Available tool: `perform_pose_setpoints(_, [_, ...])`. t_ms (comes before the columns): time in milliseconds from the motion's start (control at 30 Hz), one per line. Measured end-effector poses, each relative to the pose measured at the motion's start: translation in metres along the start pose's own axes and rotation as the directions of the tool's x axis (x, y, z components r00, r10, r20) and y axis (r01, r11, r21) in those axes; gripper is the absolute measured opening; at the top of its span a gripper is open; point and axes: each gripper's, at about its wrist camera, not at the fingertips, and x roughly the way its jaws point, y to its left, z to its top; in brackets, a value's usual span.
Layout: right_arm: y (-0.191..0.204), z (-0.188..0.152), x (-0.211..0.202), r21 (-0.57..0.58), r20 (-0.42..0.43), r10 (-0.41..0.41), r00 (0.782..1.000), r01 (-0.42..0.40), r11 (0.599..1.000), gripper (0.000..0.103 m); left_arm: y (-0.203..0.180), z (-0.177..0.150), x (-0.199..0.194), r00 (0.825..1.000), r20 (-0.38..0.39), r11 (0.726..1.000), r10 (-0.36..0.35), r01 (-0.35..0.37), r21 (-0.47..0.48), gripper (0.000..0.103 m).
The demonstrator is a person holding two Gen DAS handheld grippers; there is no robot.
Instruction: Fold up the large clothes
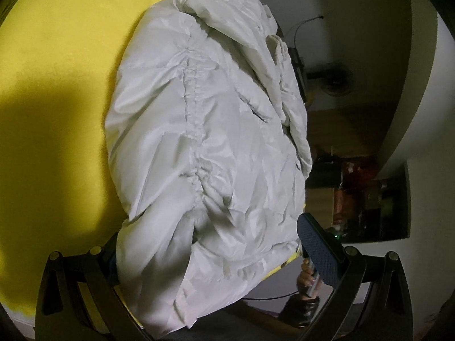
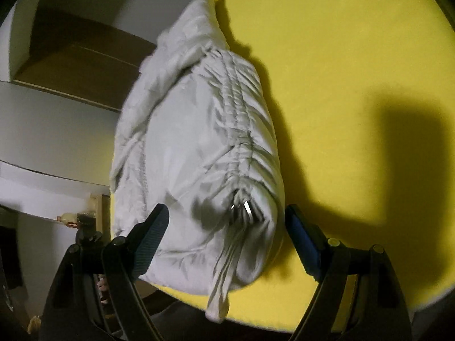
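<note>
A white puffy jacket (image 1: 204,130) lies bundled on a yellow surface (image 1: 57,71), with a gathered seam running down its middle. My left gripper (image 1: 204,244) is open, its jaws wide either side of the jacket's near end; the right blue pad (image 1: 318,250) shows, the left finger is hidden behind fabric. In the right wrist view the jacket (image 2: 199,142) fills the centre. My right gripper (image 2: 227,227) is open, with its blue pads (image 2: 150,241) on both sides of the jacket's near corner, where a drawstring tail (image 2: 220,292) hangs over the yellow surface's (image 2: 355,71) edge.
The yellow surface's edge runs close along the jacket's side. Beyond it are white walls, wooden shelving (image 2: 74,65) and a dark niche with clutter (image 1: 369,199). A gloved hand holding the other tool (image 1: 307,284) shows below the left gripper's right pad.
</note>
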Motion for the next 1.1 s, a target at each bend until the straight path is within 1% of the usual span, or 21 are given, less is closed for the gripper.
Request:
perform_pose_setpoints(67, [0.001,0.003,0.010,0.005,-0.001,0.007,1.000,-0.007,1.000,0.063,0.002,0.003,0.000,1.000,0.003,1.000,-0.007,0.007,-0.010,0.101])
perform_pose_setpoints(100, [0.002,0.004,0.013,0.003,-0.003,0.003,1.000,-0.003,1.000,0.056,0.002,0.003,0.001,1.000,0.005,1.000,-0.005,0.005,-0.010,0.101])
perform_pose_setpoints(133, [0.001,0.004,0.017,0.007,-0.008,-0.009,1.000,0.009,1.000,0.043,0.002,0.003,0.000,1.000,0.005,1.000,-0.004,0.004,-0.006,0.101])
perform_pose_setpoints(167, [0.000,0.004,0.019,0.009,-0.014,-0.012,1.000,0.012,1.000,0.035,0.001,0.002,0.000,1.000,0.005,1.000,-0.001,0.001,0.000,0.101])
perform_pose_setpoints(200, [0.000,0.004,0.020,0.007,-0.008,-0.012,1.000,0.012,1.000,0.033,0.001,0.001,0.001,1.000,0.007,1.000,0.008,-0.008,0.003,0.096])
perform_pose_setpoints(233, [0.000,0.004,0.021,0.004,-0.005,-0.012,1.000,0.012,1.000,0.027,0.001,0.001,0.001,1.000,0.009,1.000,0.019,-0.019,0.002,0.084])
perform_pose_setpoints(267, [0.001,0.003,0.020,0.001,-0.002,-0.007,1.000,0.007,1.000,0.021,0.003,0.001,0.000,1.000,0.011,1.000,0.025,-0.025,-0.002,0.075])
perform_pose_setpoints(300, [0.003,0.002,0.018,-0.002,0.009,0.003,1.000,-0.003,1.000,0.018,0.006,0.000,-0.003,0.999,0.016,0.999,0.038,-0.037,-0.007,0.055])
perform_pose_setpoints(333, [0.003,0.001,0.017,-0.008,0.018,0.010,1.000,-0.010,1.000,0.013,0.008,0.000,-0.005,0.998,0.026,0.998,0.056,-0.055,-0.016,0.027])
perform_pose_setpoints(367, [0.007,0.000,0.014,-0.025,0.034,0.015,0.999,-0.014,1.000,0.011,0.011,0.000,-0.006,0.997,0.031,0.997,0.071,-0.070,-0.018,0.024])
perform_pose_setpoints(433, [0.012,-0.004,0.012,-0.067,0.054,-0.006,0.999,0.010,0.998,0.011,0.015,0.000,-0.006,0.997,0.030,0.997,0.071,-0.071,-0.017,0.019])
perform_pose_setpoints(467, [0.012,-0.004,0.014,-0.065,0.055,-0.013,0.998,0.016,0.998,0.010,0.016,-0.001,-0.007,0.997,0.034,0.997,0.074,-0.073,-0.014,0.018])
perform_pose_setpoints(533, [0.013,-0.004,0.010,-0.058,0.070,0.008,0.998,-0.004,0.998,0.010,0.010,-0.004,-0.010,0.995,0.050,0.996,0.089,-0.090,0.020,0.015])
perform_pose_setpoints(600, [0.022,-0.006,-0.001,-0.092,0.107,0.036,0.994,-0.026,0.995,0.010,0.003,-0.006,-0.015,0.993,0.067,0.994,0.095,-0.098,0.054,0.014])
perform_pose_setpoints(633, [0.024,-0.006,-0.002,-0.105,0.111,0.029,0.993,-0.017,0.994,0.010,0.002,-0.006,-0.015,0.993,0.070,0.993,0.098,-0.103,0.062,0.014])
perform_pose_setpoints(667, [0.025,-0.007,0.000,-0.113,0.106,0.001,0.994,0.011,0.994,0.010,0.002,-0.006,-0.016,0.992,0.072,0.992,0.103,-0.108,0.067,0.013])
perform_pose_setpoints(733, [0.022,-0.008,0.006,-0.099,0.086,-0.017,0.996,0.026,0.995,0.010,0.003,-0.006,-0.013,0.991,0.068,0.990,0.116,-0.120,0.070,0.012])
perform_pose_setpoints(800, [0.023,-0.010,0.003,-0.102,0.096,0.002,0.995,0.008,0.995,0.009,0.000,-0.007,-0.014,0.990,0.070,0.988,0.124,-0.130,0.088,0.011])
perform_pose_setpoints(933, [0.034,-0.014,-0.013,-0.131,0.121,0.058,0.991,-0.042,0.991,0.008,-0.011,-0.011,-0.020,0.992,0.085,0.987,0.098,-0.108,0.120,0.011])
perform_pose_setpoints(1067, [0.042,-0.020,-0.025,-0.147,0.100,0.090,0.991,-0.075,0.986,0.006,-0.019,-0.014,-0.035,0.993,0.084,0.987,0.078,-0.089,0.137,0.010])
perform_pose_setpoints(1100, [0.044,-0.025,-0.032,-0.150,0.091,0.110,0.990,-0.095,0.984,0.006,-0.020,-0.017,-0.041,0.993,0.082,0.985,0.081,-0.092,0.142,0.010])
